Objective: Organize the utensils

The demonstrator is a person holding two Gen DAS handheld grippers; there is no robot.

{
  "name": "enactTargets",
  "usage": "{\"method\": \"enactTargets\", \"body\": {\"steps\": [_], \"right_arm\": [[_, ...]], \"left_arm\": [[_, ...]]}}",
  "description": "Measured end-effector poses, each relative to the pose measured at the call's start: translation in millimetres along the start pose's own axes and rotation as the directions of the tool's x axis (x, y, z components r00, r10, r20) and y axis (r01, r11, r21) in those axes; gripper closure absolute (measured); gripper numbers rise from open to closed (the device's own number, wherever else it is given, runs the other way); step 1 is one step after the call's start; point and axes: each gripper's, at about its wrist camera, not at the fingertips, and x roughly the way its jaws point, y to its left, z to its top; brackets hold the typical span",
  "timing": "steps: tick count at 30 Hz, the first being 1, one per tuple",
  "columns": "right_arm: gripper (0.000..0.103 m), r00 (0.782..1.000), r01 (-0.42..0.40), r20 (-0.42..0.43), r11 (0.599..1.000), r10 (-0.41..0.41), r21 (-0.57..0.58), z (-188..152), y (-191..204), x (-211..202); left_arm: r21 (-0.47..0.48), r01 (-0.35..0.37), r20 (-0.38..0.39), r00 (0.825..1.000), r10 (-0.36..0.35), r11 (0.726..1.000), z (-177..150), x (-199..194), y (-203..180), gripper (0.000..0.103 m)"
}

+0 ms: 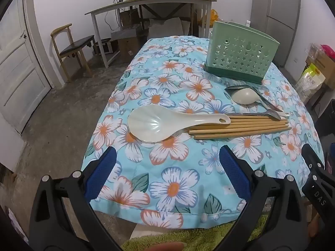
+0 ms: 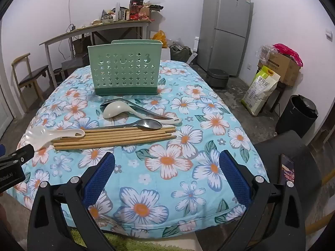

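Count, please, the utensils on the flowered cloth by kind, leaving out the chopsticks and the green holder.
White rice paddle: 1
White spoon: 1
Metal spoons: 2
Total: 4

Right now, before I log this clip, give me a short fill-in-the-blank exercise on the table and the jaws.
1. The perforated utensil holder is ____ in colour.
2. The handle of the white rice paddle rests on the bundle of wooden ____.
3. The jaws of the left gripper and the right gripper both stand ____, with nothing between them.
4. The tablecloth is printed with ____.

Missing words: green; chopsticks; open; flowers
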Motion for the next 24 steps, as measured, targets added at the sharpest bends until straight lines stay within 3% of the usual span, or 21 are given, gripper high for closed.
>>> {"method": "enactTargets", "body": {"steps": [24], "right_arm": [[0.006,1.000,-0.007,-0.004,1.000,0.007,0.006,-1.4,0.1,2.3]], "left_arm": [[0.001,0.008,-0.009,1.000,-0.008,1.000,-0.4,0.7,-2.3,0.008]]}}
